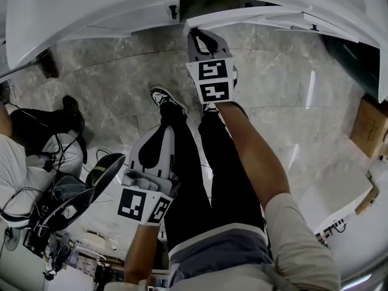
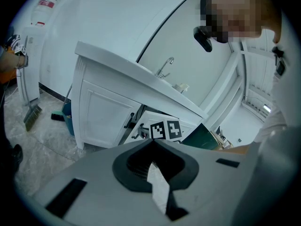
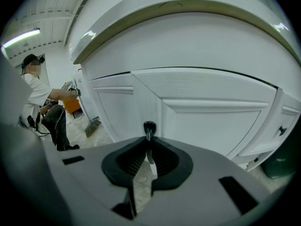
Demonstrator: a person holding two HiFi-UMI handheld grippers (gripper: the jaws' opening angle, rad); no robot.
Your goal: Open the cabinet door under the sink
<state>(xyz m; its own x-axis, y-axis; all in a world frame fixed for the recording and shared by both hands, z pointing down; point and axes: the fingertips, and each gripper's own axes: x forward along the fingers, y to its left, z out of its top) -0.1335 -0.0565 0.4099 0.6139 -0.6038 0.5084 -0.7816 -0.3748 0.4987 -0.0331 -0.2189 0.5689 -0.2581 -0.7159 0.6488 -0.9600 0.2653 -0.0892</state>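
Observation:
The white sink cabinet (image 1: pixel 109 14) runs across the top of the head view. Its right door (image 1: pixel 254 16) stands ajar, and a dark gap (image 1: pixel 209 5) shows behind it. My right gripper (image 1: pixel 201 36) is at that door's free edge. In the right gripper view the right gripper (image 3: pixel 149 147) is shut on the door's black handle (image 3: pixel 149 127), with the white door panel (image 3: pixel 211 117) straight ahead. My left gripper (image 1: pixel 159 141) hangs back over the floor, shut and holding nothing. Past the left gripper (image 2: pixel 153 161) I see the cabinet (image 2: pixel 101 114), the faucet (image 2: pixel 164 67) and the ajar door (image 2: pixel 146 121).
The other door's black handle (image 1: pixel 173 11) is just left of the gap. A seated person with cables (image 1: pixel 30 156) is at the left. Cardboard boxes (image 1: pixel 370 126) and a dark green bin (image 1: pixel 357 56) stand at the right. A broom (image 2: pixel 32 116) leans left of the cabinet.

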